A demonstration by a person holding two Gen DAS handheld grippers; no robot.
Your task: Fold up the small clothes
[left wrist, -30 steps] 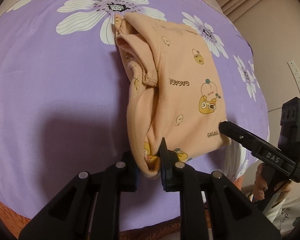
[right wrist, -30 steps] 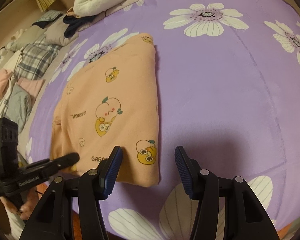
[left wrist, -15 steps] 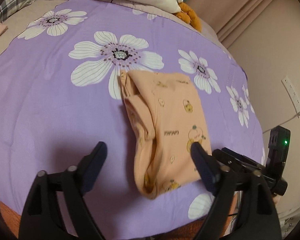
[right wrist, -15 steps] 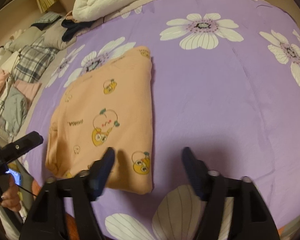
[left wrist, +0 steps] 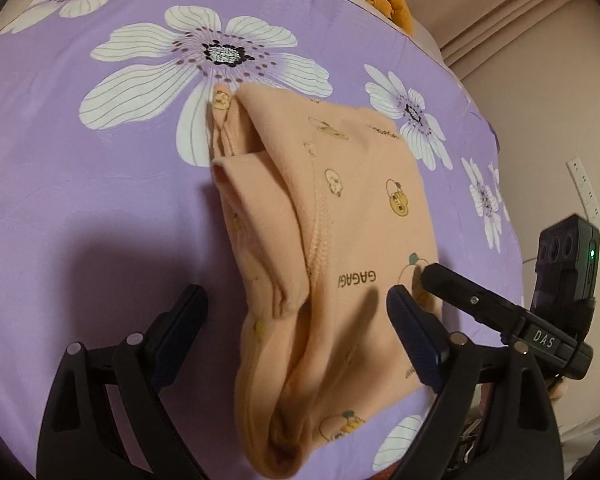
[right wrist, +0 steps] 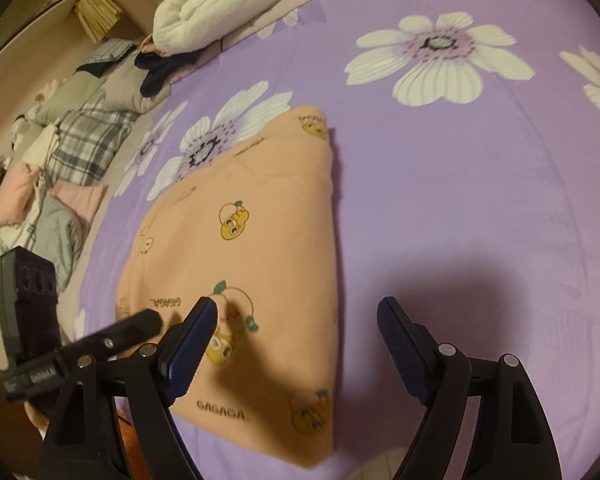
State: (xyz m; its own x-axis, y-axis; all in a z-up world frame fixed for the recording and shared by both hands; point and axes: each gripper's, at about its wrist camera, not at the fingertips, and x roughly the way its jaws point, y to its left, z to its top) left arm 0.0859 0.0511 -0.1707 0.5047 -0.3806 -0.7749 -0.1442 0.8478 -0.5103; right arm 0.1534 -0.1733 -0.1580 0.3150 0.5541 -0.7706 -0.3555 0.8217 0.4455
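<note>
A purple bedspread (left wrist: 100,208) printed with large white flowers is stretching out ahead of and beneath both grippers, filling most of each view. On it, a folded peach garment (left wrist: 340,240) with small cartoon prints and "GAGAGA" lettering is lying flat; it is sitting directly ahead of the left gripper (left wrist: 296,328), with its near, layered edge running down between and below that gripper's fingers. Seen from the right wrist, the same garment is lying ahead and to the left of the right gripper (right wrist: 296,332), its right-hand folded edge falling in the gap between the fingers.

Beyond the bedspread, far ahead and to the left of the right gripper, a heap of mixed laundry (right wrist: 72,148) and a rolled white blanket (right wrist: 236,0) are lying along the bed's edge.

The left gripper is standing wide, its jaws having just been opening, and the pads are pressing on nothing: the garment is passing between them untouched. The right gripper is likewise standing wide, its jaws having just been opening; its left finger is hovering over the cloth while its right finger is hanging over bare purple fabric. Each gripper is showing at the edge of the other's view.
</note>
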